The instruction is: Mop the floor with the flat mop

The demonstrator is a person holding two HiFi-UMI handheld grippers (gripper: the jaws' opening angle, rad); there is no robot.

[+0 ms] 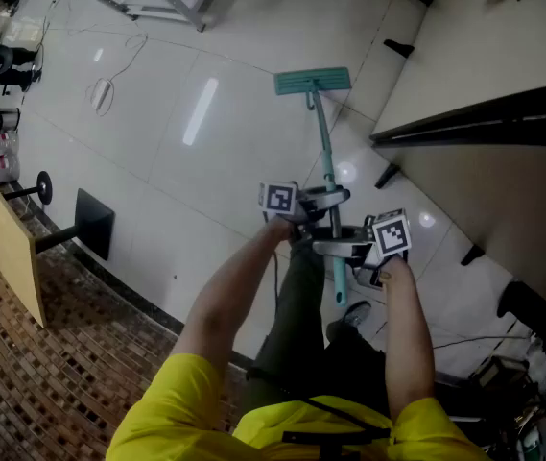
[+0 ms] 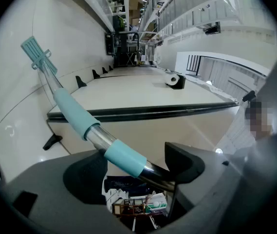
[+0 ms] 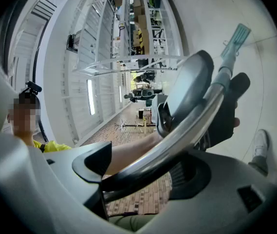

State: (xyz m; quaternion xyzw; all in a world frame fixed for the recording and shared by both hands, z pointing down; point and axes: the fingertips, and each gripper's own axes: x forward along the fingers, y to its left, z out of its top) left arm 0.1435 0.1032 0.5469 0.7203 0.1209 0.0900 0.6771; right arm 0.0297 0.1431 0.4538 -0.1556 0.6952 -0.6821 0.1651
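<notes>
The flat mop has a teal head (image 1: pixel 312 82) lying on the white tiled floor and a chrome handle (image 1: pixel 327 166) with teal sleeves that slants back toward me. My left gripper (image 1: pixel 313 203) is shut on the handle, higher toward the head. Just below it my right gripper (image 1: pixel 344 246) is also shut on the handle. In the left gripper view the handle (image 2: pixel 75 113) runs from my left gripper (image 2: pixel 136 167) up to the mop head (image 2: pixel 33 50). In the right gripper view my right gripper (image 3: pixel 143 167) clamps the chrome handle (image 3: pixel 196 118), and the mop head (image 3: pixel 238 33) shows far off.
A long white table (image 1: pixel 474 113) with a dark edge and black wedge feet stands close on the right of the mop. A loose cable (image 1: pixel 107 89) lies on the tiles at the left. A black plate (image 1: pixel 95 221) and wooden board (image 1: pixel 18 257) sit by the brown brick flooring (image 1: pixel 33 373). My shoe (image 1: pixel 354 317) is near the handle's end.
</notes>
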